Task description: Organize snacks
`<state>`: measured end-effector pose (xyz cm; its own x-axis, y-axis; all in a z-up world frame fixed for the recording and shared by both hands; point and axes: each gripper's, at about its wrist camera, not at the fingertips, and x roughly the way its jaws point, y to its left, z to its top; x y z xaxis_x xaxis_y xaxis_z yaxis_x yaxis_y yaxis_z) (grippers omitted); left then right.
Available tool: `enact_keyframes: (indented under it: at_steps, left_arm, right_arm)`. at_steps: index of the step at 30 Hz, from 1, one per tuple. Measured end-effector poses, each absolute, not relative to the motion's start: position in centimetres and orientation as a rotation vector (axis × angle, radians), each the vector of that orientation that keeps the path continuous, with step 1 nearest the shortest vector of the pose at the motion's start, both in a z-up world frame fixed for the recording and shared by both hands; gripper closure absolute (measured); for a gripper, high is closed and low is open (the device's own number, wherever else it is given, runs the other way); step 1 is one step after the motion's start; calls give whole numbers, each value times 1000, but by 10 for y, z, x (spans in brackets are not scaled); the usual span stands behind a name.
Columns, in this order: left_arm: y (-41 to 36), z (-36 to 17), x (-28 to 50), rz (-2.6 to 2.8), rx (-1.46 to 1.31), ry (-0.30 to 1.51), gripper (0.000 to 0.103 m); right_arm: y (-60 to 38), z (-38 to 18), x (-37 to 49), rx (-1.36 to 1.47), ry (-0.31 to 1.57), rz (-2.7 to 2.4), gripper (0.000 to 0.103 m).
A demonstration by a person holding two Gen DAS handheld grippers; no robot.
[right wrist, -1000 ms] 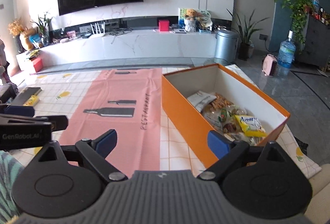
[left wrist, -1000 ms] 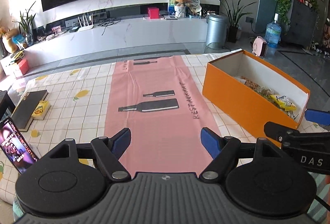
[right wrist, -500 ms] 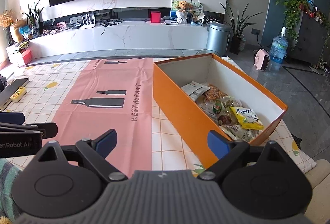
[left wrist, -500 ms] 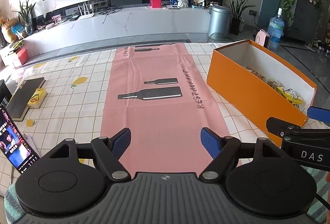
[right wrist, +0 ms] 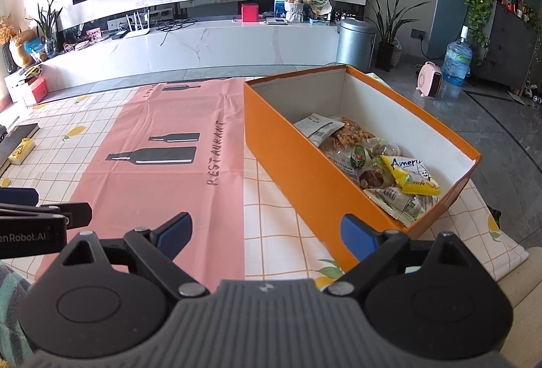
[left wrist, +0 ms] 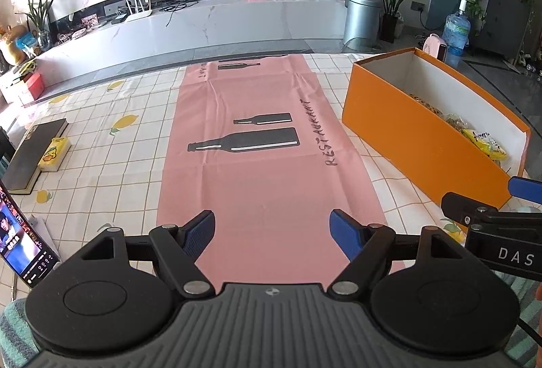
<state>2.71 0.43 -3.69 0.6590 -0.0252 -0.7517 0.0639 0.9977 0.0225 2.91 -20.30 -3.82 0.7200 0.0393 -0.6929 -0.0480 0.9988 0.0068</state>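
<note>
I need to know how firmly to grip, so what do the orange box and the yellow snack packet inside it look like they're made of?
Orange box: likely cardboard, matte orange outside, plain white inside, with thin straight walls and sharp folded corners.
Yellow snack packet: seemingly thin plastic film, slightly glossy, printed, with a crimped edge seal.

Two hand-held grippers, both spread wide and empty

The left black two-finger gripper with blue pads point(left wrist: 272, 234) is level, its jaws far apart with nothing between them. The right black two-finger gripper with blue pads point(right wrist: 267, 234) sits just beside it, equally spread, gripping nothing.
</note>
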Motion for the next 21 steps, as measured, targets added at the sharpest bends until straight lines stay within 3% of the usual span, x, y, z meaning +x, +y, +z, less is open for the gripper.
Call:
enact_keyframes:
  at_steps: [21]
  left_arm:
    - [3, -26, 22, -40, 57, 831, 13]
  right_arm:
    - [-204, -29, 20, -10, 728, 55, 12]
